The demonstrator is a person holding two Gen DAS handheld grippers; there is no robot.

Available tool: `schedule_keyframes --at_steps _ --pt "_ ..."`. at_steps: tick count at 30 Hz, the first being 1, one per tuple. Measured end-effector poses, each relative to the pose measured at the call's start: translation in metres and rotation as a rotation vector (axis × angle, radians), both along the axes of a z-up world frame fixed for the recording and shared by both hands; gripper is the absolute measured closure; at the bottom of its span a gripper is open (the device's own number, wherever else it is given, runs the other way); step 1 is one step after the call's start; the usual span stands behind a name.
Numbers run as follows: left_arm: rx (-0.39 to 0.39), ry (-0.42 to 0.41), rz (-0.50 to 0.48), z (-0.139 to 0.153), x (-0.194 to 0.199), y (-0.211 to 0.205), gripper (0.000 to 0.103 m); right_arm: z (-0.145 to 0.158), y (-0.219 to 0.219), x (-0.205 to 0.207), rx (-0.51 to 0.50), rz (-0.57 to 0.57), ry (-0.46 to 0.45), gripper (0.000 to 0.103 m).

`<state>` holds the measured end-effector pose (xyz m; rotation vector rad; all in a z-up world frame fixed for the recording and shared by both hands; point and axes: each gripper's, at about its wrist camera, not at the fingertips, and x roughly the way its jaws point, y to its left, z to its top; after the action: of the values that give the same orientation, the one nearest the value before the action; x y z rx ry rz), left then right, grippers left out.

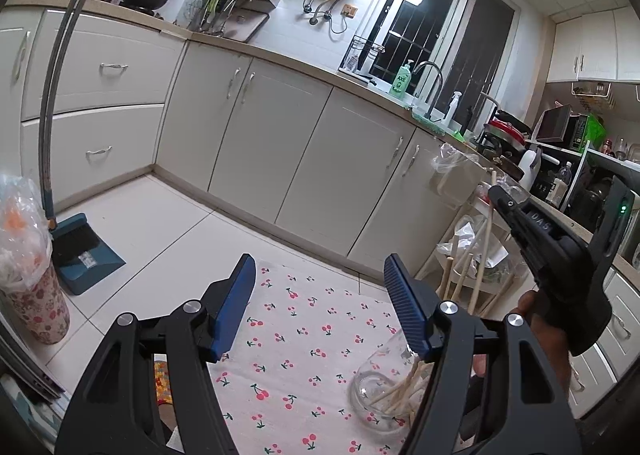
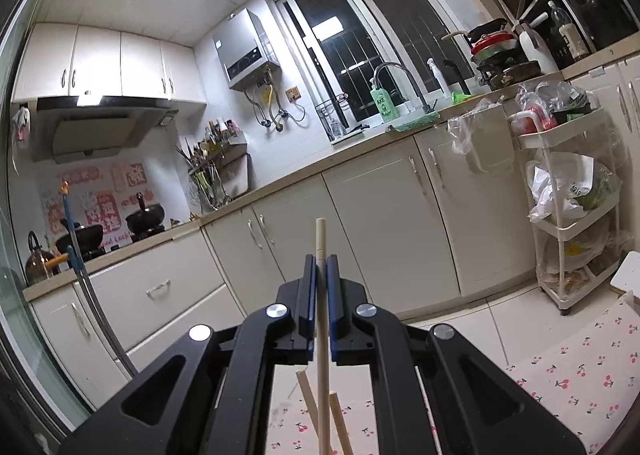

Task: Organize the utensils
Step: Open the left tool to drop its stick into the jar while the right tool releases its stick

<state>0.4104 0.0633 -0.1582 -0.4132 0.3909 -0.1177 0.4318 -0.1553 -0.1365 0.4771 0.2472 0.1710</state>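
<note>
My left gripper [image 1: 320, 261] stands open over the cherry-print cloth [image 1: 304, 335], with nothing between its blue pads. A clear glass jar [image 1: 372, 387] with several pale chopsticks in it rests on the cloth at the lower right, partly hidden behind the gripper's right finger. My right gripper [image 1: 496, 193], held by a hand [image 1: 536, 315], is up at the right and carries one chopstick [image 1: 484, 251] hanging down. In the right wrist view that gripper [image 2: 321, 259] is shut on the chopstick [image 2: 321, 235], which stands upright between the pads. Two more chopsticks [image 2: 340, 423] show below it.
White base cabinets [image 1: 280, 143] run along the far side under the counter. A broom and blue dustpan [image 1: 86, 255] lean at the left, beside a floral bin [image 1: 36, 307] lined with a bag. A white trolley [image 2: 568, 215] with bags stands at the right.
</note>
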Motion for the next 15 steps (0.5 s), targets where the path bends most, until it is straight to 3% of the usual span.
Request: schedule_keyframes --at_steps 15 --pt "-0.01 0.022 -0.007 -0.002 0.004 -0.002 0.037 -0.012 0.014 -0.011 -0.074 0.047 0.057 0.097"
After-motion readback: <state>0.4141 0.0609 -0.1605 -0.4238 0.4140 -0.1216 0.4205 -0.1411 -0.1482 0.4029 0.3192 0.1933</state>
